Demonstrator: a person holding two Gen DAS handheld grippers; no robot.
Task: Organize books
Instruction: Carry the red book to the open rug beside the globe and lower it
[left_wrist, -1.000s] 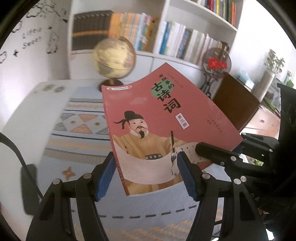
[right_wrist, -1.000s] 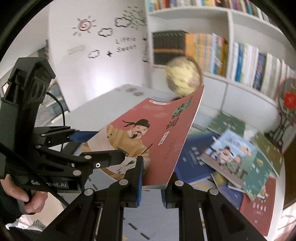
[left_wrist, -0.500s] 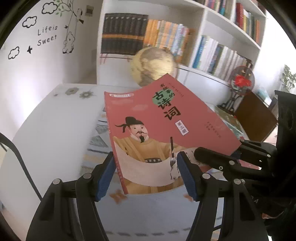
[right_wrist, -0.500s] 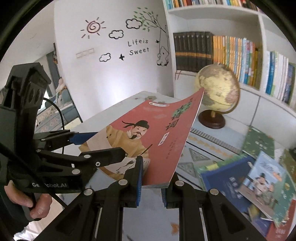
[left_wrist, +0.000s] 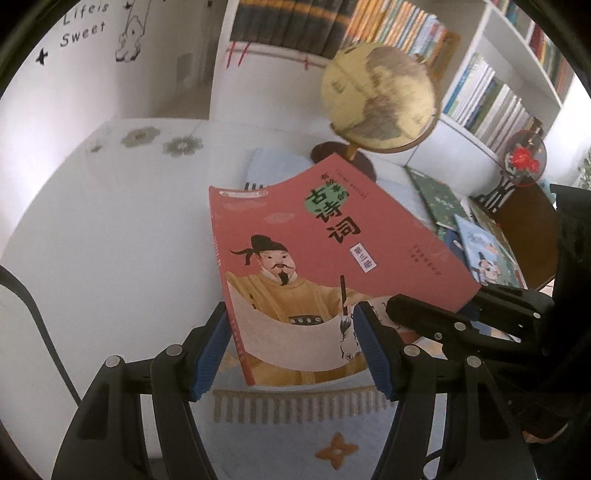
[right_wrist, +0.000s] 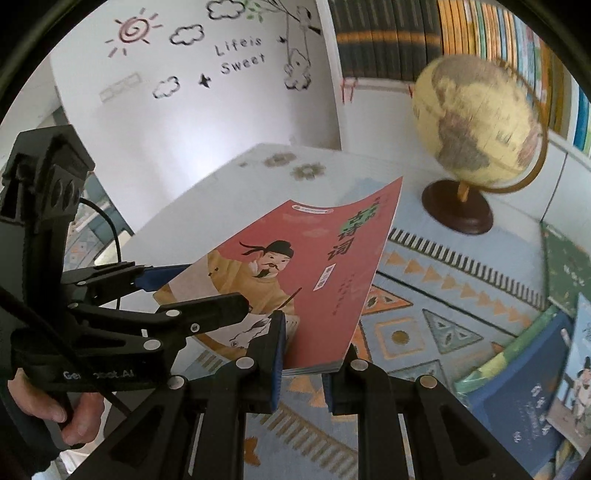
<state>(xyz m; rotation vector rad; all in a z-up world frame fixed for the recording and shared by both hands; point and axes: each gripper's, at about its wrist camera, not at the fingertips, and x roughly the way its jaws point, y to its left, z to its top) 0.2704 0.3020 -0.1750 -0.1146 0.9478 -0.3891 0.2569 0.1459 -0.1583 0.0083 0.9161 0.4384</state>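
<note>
White shelves packed with upright books (left_wrist: 491, 99) stand behind your worktop (left_wrist: 110, 229), where a globe (right_wrist: 476, 122) sits on its dark base at the far end of a patterned blue mat (right_wrist: 436, 295).

Your right tongs (right_wrist: 301, 354) are nearly closed and pinch the near bottom corner of the red book (right_wrist: 306, 273), one blue pad on the cover and the other beneath. The book is held tilted in the air above the mat, its far edge sagging a little.

Your left tongs (left_wrist: 291, 350) stand about half open, their blue pads either side of the book's bottom edge. Whether they press on it you cannot tell from either view.

More books (right_wrist: 535, 384) lie in a loose heap on the mat to the right, well apart from the red one.
</note>
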